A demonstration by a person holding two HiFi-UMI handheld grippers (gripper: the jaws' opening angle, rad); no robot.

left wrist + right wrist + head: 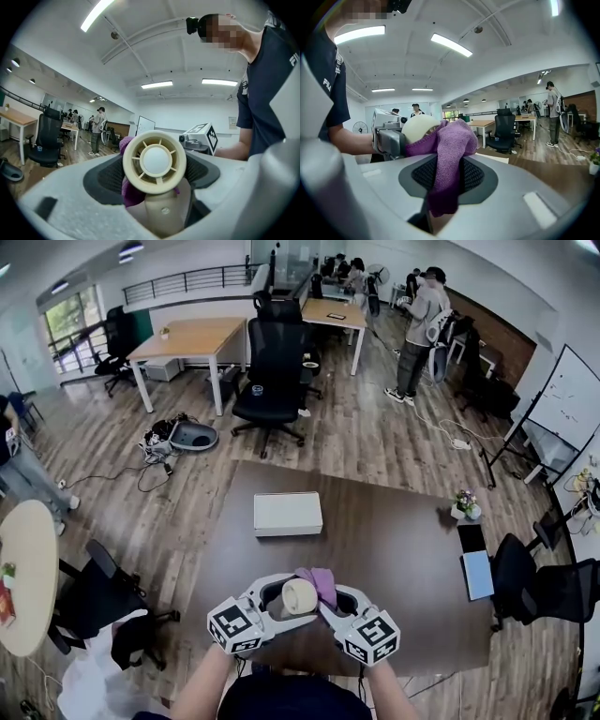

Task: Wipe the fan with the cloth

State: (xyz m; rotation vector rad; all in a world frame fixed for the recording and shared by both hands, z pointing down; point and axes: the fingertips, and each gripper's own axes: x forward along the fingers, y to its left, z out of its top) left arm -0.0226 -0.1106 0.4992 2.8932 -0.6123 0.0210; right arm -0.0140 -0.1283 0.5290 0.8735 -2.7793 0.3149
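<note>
The left gripper is clamped on the stem of the small cream fan, holding it above the near edge of the brown table. Just right of it, the purple cloth lies against the fan's back, pinched between the right gripper's jaws.

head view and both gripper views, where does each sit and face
Head view: on the person's head, looking steeply down at the table; both forearms show.
Left gripper view: on the left hand-held gripper, facing the fan head-on; the person's torso shows.
Right gripper view: on the right hand-held gripper, facing the cloth; a forearm shows.
Shared: all see fan and cloth.
</note>
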